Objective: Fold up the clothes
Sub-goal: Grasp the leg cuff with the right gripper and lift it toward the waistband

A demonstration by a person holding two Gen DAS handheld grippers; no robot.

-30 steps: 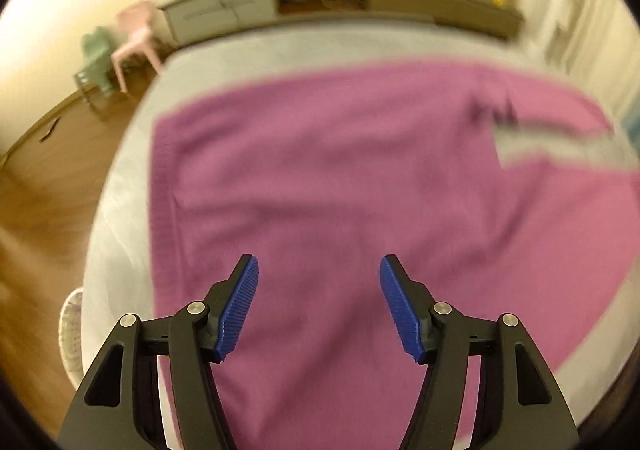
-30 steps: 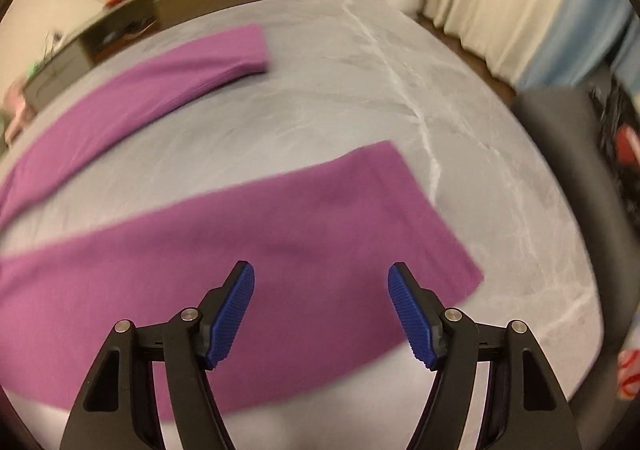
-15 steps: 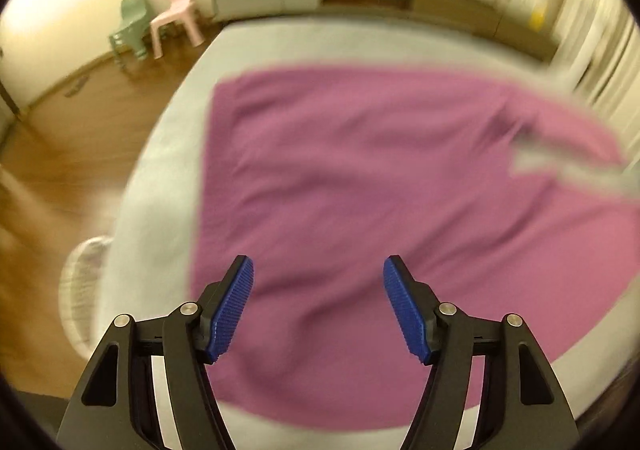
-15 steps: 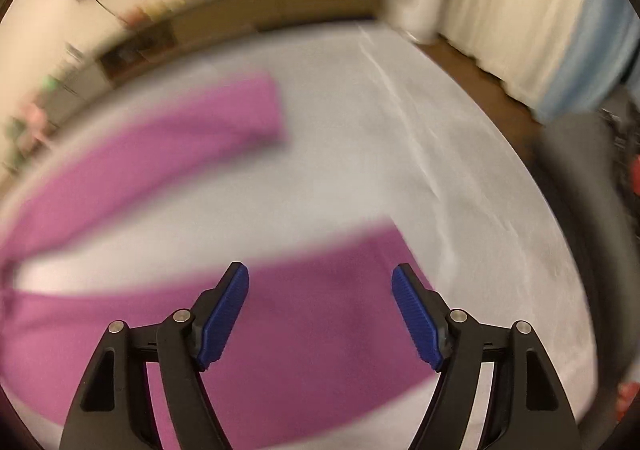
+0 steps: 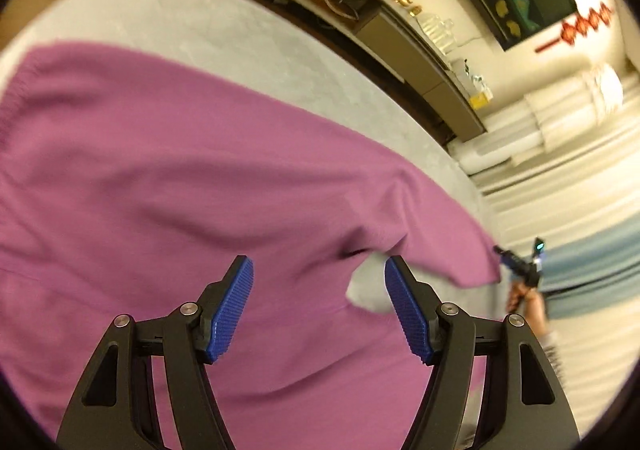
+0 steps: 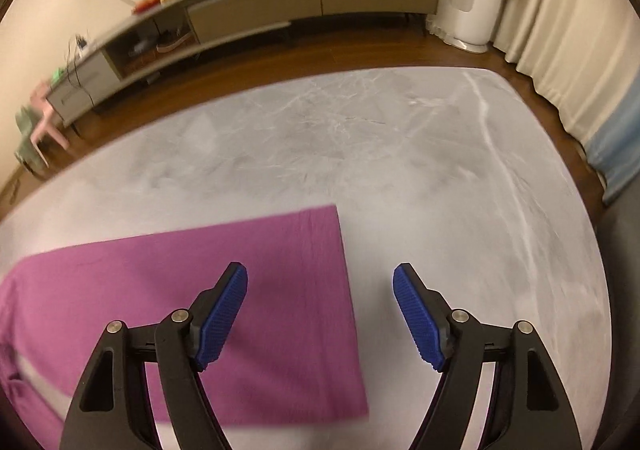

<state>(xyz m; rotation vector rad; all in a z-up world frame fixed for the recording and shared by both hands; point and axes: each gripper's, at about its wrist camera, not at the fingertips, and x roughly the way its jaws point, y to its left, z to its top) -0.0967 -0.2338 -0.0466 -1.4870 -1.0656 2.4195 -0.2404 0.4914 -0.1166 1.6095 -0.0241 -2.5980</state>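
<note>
The right gripper (image 6: 320, 314) hovers with its blue-padded jaws spread wide and nothing between them, and what the coming move seems to turn on is that the free end of the purple knit sleeve (image 6: 224, 310) lies under its left finger only: the sleeve's squared cuff edge runs from the middle of the right wrist frame down toward the lower centre, so the cloth fills the lower left while bare grey marbled tabletop (image 6: 400, 154) shows under the right finger. The sleeve's long axis runs leftward out of the frame, toward the body of the garment. In my judgement this gripper is the nearer one to that cuff and would have to shift a little left to straddle it. The left gripper (image 5: 318, 306), jaws likewise spread and empty, hangs over the broad body of the purple knit sweater (image 5: 180, 170), which covers most of the left wrist frame from the upper left to the bottom; just ahead of its right finger, centre right, lies the small pale gap where a sleeve meets the body. The sweater lies flat on the table with soft ripples, a ribbed hem at the far left edge, apparently not yet folded
</note>
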